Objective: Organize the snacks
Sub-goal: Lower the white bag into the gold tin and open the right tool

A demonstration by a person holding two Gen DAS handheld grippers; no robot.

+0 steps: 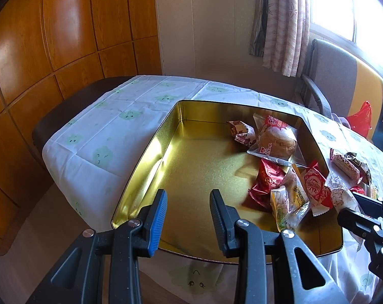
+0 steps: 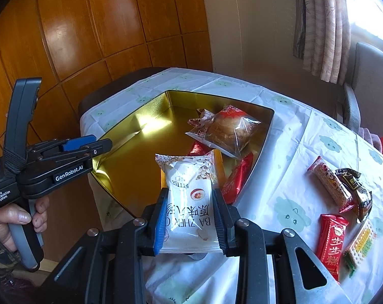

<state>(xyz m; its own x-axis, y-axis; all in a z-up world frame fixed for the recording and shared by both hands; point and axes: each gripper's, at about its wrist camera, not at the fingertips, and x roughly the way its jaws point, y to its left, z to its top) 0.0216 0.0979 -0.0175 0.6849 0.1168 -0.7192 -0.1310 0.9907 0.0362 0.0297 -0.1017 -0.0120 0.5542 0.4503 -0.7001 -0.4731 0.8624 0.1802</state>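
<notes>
A gold tin box (image 1: 150, 162) stands on the clothed table and holds several wrapped snacks, among them a clear-bagged bun (image 1: 277, 139) and a red packet (image 1: 267, 182). My left gripper (image 1: 188, 215) is open and empty over the tin's near left part; it also shows in the right wrist view (image 2: 100, 145). My right gripper (image 2: 190, 217) is shut on a white snack packet (image 2: 191, 202) and holds it above the tin's (image 2: 130, 124) near right edge. The right gripper shows at the left wrist view's right edge (image 1: 363, 205).
Loose snacks lie on the cloth right of the tin: a sesame bar (image 2: 330, 185), a dark packet (image 2: 356, 190), a red packet (image 2: 330, 243) and a cracker pack (image 2: 361, 243). A chair (image 1: 338, 76) with a red bag (image 1: 361, 119) stands behind. Wood cabinets are at left.
</notes>
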